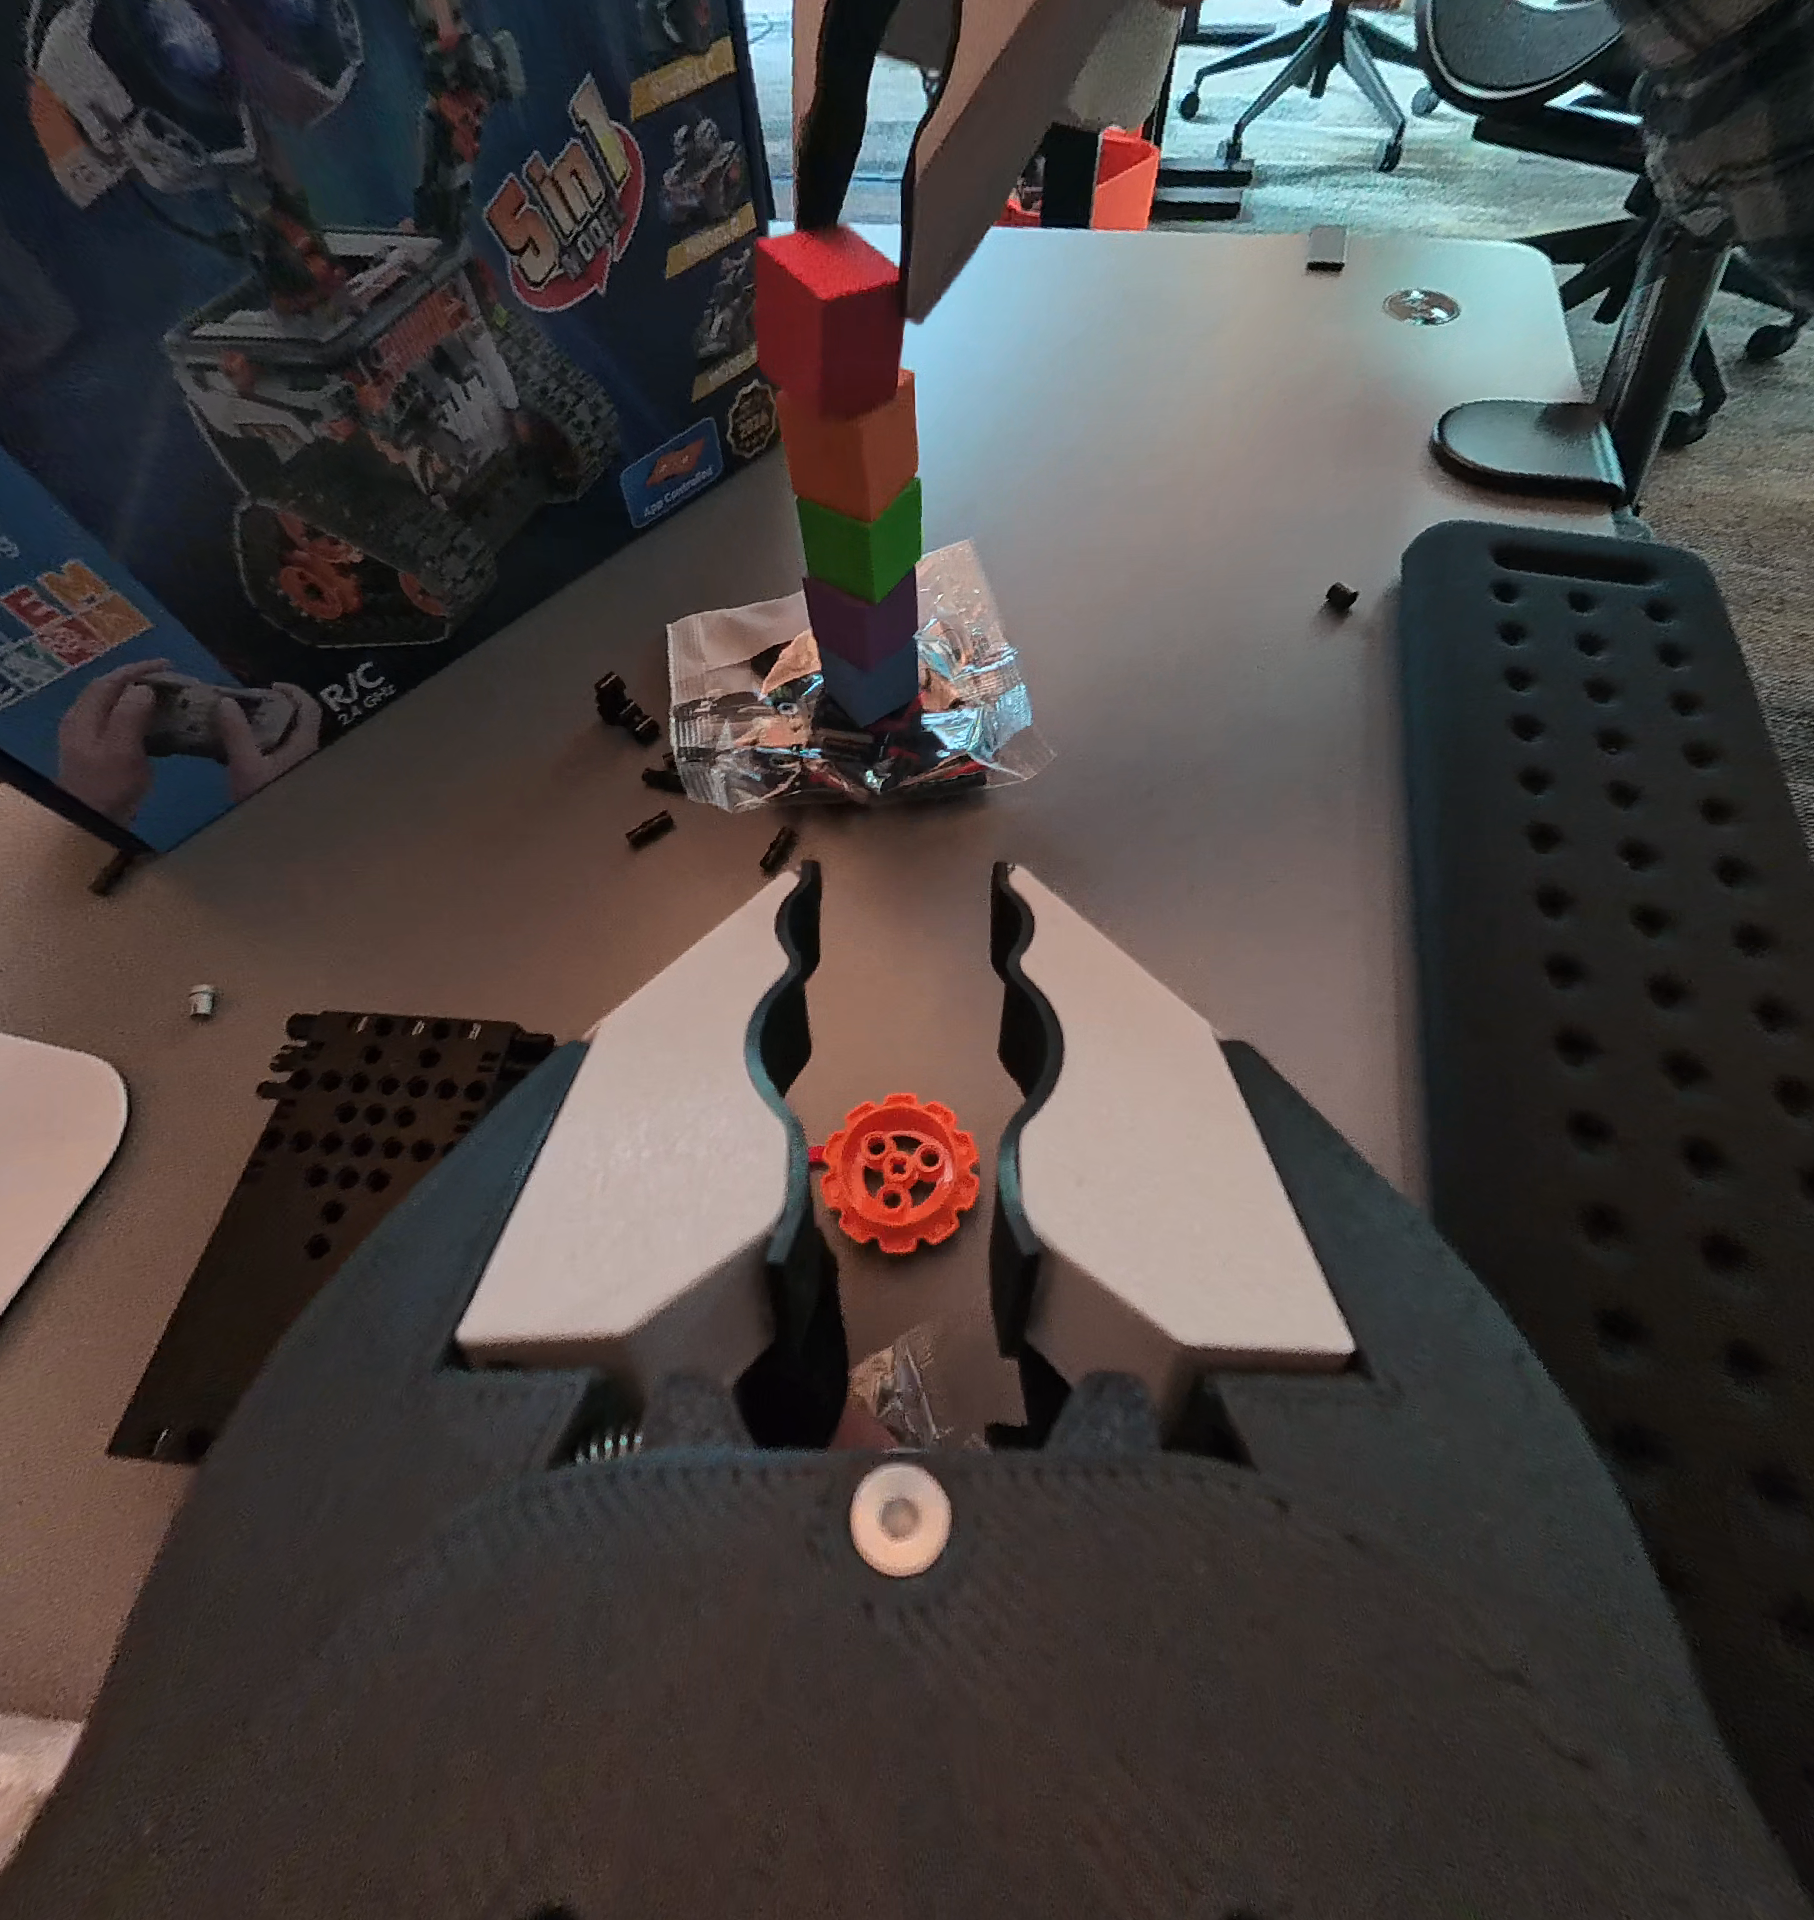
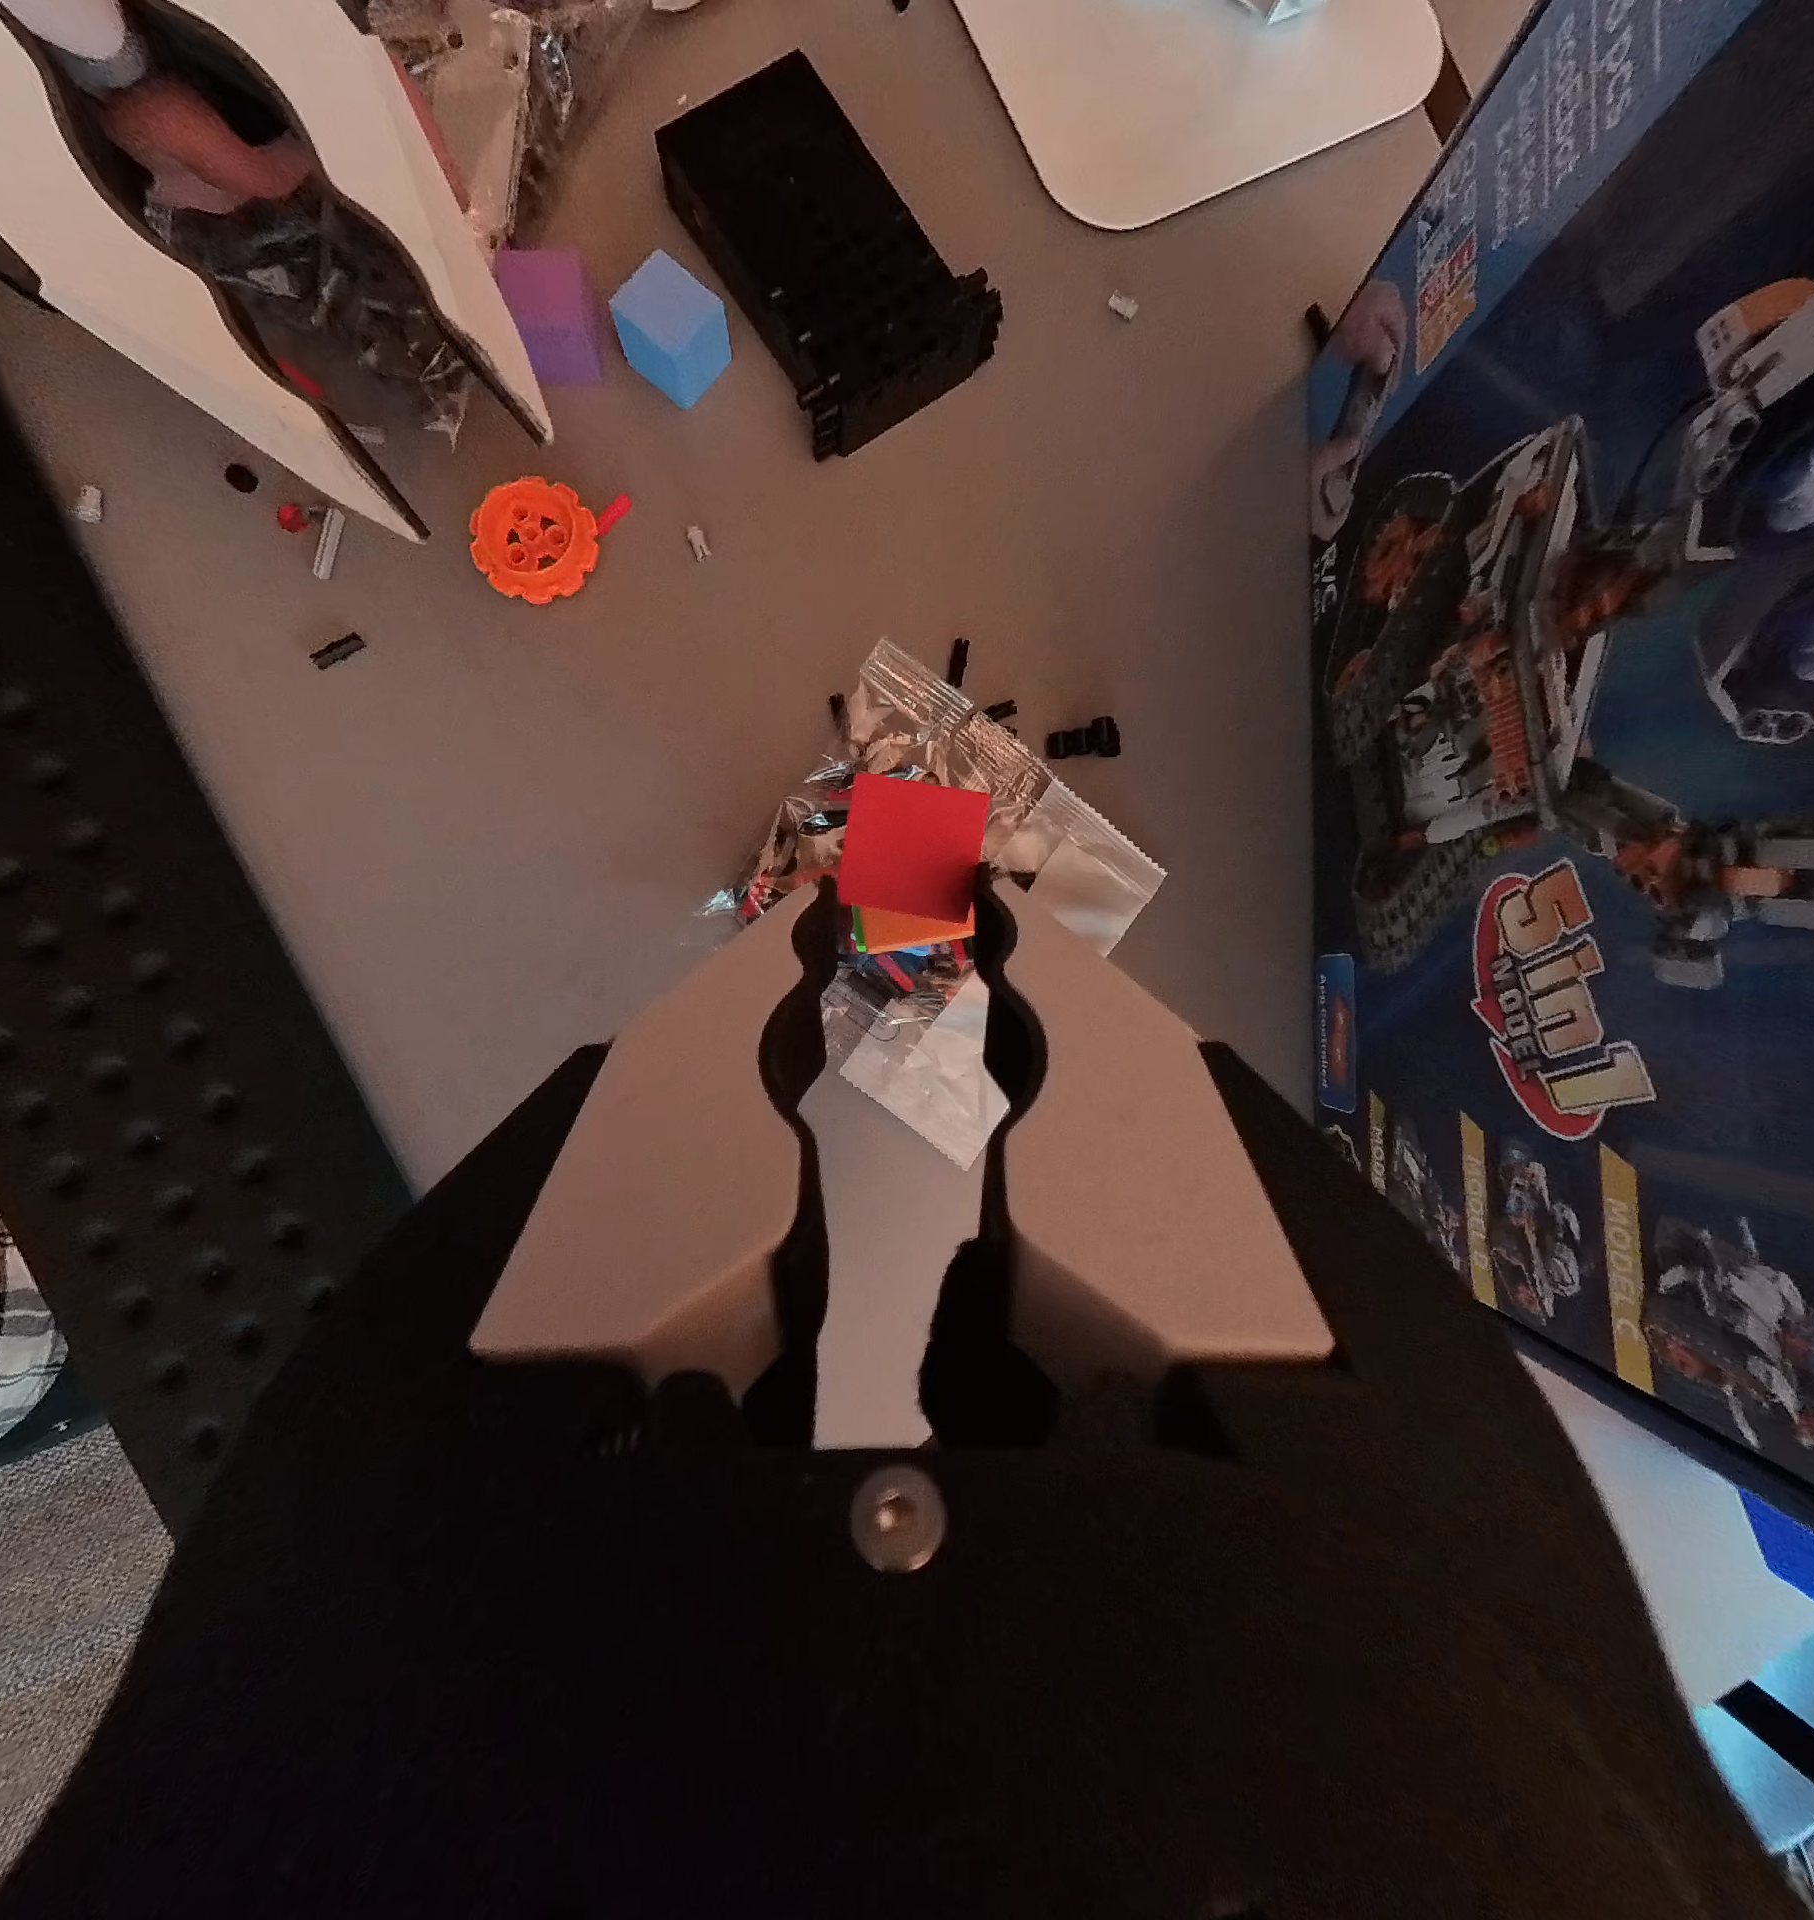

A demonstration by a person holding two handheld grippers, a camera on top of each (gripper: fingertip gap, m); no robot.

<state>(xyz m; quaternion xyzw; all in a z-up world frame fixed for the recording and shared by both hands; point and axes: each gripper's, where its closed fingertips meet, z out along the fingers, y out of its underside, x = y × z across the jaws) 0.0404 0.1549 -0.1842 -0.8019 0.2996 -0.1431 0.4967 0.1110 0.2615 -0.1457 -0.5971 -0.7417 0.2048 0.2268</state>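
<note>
Stacked cubes of red, orange, green, purple and blue are seen in the left wrist view as a crooked tower, standing upon a crinkled clear plastic bag of small parts on the grey surface. The left hand-held gripper is held open and empty above the surface, with an orange toothed plastic wheel lying between its fingers farther back. The right hand-held gripper's fingers reach the red top cube from above. A blue printed toy box stands to the left.

In the right wrist view, the red top cube is seen from above, just at the tips of the right hand-held gripper; its jaws are parted, though whether they press the cube cannot be told. A loose purple block and a light blue block lie beyond.

Toppling is the risk judged here: the cubes are offset, the bag beneath is soft, and a sideways nudge from the fingers would be enough.
</note>
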